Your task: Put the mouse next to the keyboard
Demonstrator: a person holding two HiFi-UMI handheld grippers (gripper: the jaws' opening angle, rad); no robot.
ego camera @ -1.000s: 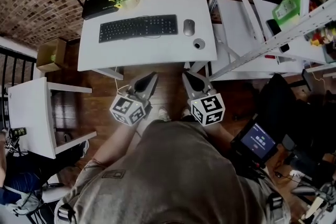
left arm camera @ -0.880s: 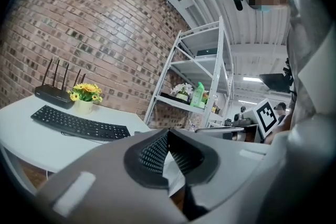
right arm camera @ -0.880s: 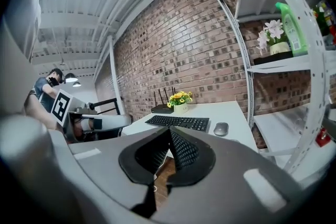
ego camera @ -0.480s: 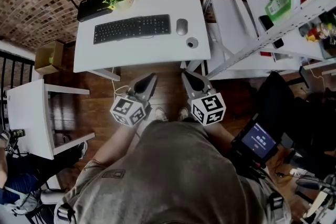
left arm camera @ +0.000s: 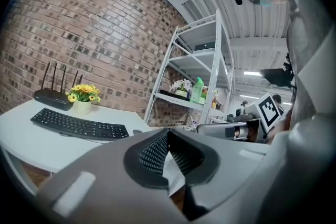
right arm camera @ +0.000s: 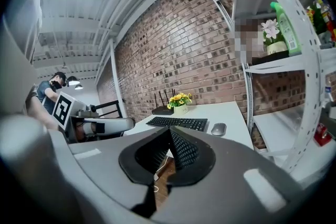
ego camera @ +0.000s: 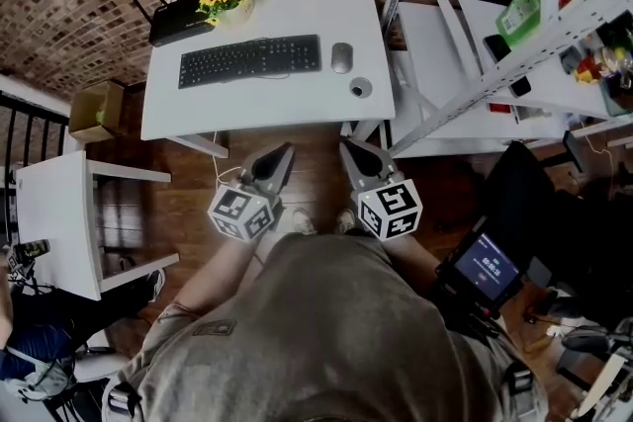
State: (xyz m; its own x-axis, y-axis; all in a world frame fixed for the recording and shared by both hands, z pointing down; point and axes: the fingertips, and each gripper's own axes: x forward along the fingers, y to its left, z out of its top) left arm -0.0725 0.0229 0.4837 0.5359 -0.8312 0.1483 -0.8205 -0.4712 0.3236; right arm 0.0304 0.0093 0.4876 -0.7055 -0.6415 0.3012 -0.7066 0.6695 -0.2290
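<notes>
While the left gripper point(ego camera: 283, 153) and right gripper point(ego camera: 347, 148) have empty jaws pressed together, a reach could shove the mouse point(ego camera: 341, 57) away from the keyboard point(ego camera: 250, 60).

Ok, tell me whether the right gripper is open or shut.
Shut, empty: in its own view the right gripper shows two ribbed black pads meeting at their tips, nothing between them.

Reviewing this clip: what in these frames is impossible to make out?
Head view: the small round object near the mouse is too small to identify.
Left gripper view: the mouse is almost wholly hidden behind the shut jaws of the left gripper.
Head view: the lit screen at the person's right shows print too small to read.
</notes>
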